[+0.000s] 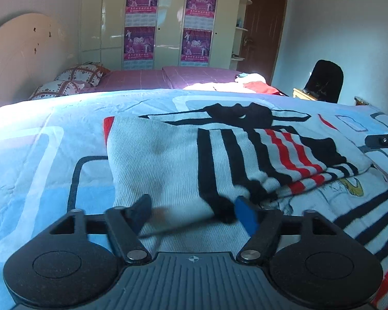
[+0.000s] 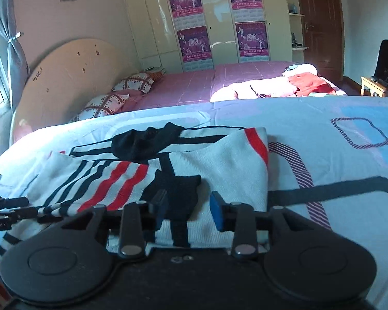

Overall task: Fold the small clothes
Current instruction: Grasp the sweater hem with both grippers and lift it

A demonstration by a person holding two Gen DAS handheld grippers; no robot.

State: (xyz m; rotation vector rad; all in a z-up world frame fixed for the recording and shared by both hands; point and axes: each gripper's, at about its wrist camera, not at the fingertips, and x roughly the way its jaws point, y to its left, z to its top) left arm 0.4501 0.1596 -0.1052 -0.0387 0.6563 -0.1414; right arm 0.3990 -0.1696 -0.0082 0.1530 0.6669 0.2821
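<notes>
Well, "2010" on wardrobe posters [image 2: 251,36]; both grippers' jaws open, empty over striped sweater [image 1: 168,155].

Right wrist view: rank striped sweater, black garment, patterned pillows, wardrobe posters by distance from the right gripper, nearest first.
1. striped sweater, right under the right gripper.
2. black garment, just beyond, on the sweater's far edge.
3. patterned pillows, far left by the headboard.
4. wardrobe posters, back wall.
</notes>
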